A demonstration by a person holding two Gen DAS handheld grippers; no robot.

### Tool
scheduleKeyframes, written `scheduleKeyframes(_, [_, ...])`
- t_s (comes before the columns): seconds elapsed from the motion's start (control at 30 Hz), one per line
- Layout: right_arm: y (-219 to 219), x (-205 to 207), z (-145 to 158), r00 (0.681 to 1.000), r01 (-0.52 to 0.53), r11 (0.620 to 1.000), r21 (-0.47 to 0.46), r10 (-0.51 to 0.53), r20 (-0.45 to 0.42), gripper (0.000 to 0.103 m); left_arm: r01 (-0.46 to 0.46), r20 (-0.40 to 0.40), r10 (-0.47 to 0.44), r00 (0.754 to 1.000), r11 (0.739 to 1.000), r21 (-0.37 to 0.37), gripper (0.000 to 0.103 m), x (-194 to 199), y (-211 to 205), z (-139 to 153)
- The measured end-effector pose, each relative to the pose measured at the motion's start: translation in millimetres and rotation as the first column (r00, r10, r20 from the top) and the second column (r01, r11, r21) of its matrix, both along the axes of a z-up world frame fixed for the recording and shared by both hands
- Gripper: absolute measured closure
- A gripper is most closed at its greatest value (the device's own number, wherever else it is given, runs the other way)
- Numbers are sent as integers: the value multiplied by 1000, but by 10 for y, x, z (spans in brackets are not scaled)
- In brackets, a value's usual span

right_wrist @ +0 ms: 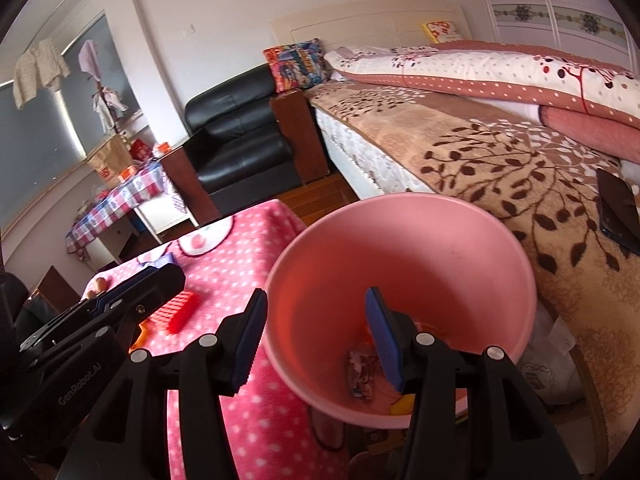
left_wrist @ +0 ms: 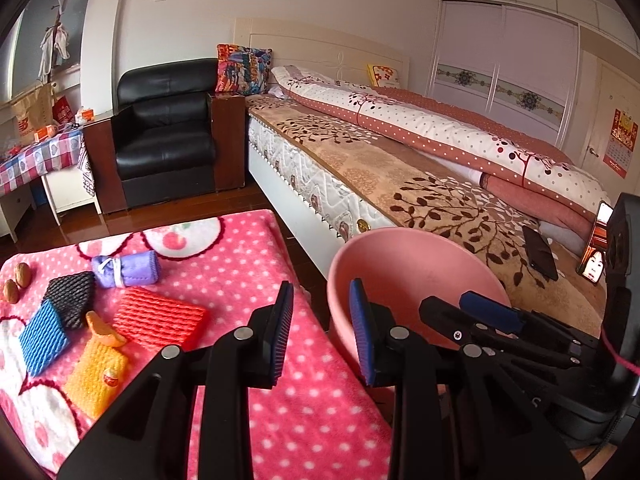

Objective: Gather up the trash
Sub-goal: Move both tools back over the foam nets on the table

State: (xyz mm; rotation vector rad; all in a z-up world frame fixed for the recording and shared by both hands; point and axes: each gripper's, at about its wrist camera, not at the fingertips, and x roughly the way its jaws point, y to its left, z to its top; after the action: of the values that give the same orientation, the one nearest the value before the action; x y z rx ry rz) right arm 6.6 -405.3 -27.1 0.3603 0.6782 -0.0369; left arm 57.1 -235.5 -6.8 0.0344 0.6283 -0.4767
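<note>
A pink bin (right_wrist: 400, 264) stands between the pink dotted blanket and the bed; it also shows in the left wrist view (left_wrist: 404, 264). A crumpled wrapper (right_wrist: 362, 372) and yellow and orange scraps lie at its bottom. My right gripper (right_wrist: 320, 340) is open and empty, its jaws astride the bin's near rim. My left gripper (left_wrist: 320, 328) is open and empty above the blanket's right edge. On the blanket lie red (left_wrist: 160, 320), blue (left_wrist: 42, 336), black (left_wrist: 70, 298), purple (left_wrist: 126, 268) and orange (left_wrist: 96, 376) foam nets, an orange peel (left_wrist: 104, 330) and two walnuts (left_wrist: 18, 280).
A bed (left_wrist: 420, 184) with a leaf-pattern cover and folded quilt lies right, with a phone (left_wrist: 540, 252) on it. A black armchair (left_wrist: 168, 132) stands behind. A side table with a checked cloth (left_wrist: 36, 156) is at far left. Wooden floor shows between.
</note>
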Motion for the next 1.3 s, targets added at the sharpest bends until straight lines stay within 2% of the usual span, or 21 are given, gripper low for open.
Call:
scheduleKeyframes(0.33, [317,-3,83,997,-78,997,7,78,16,52,-35,-15,35,999,999,-16,74,-57,371,102])
scheduleKeyframes(0.57, [628,68,148,988,-151,989,9,151,24,52,-72,3,73,997,997,-18,74,-83,668,191])
scheduleKeyframes(0.73, [840,153,211,979,-203,979,9,203,33,52,-115,31,114,993,993,17,74,-112,885,197])
scheduleKeyframes(1.07, [1230,361,226,958,-284,958,30,283,36,51,-270,25,269,963,963,22,74,-132,1505,120])
scheduleKeyframes(1.2, [1373,397,180,946,-324,946,23,323,34,51,-306,18,306,952,952,8,74,-159,1757,97])
scheduleKeyframes(1.3, [1429,433,128,938,-346,938,16,345,20,51,-310,-15,310,951,951,6,74,-158,1906,52])
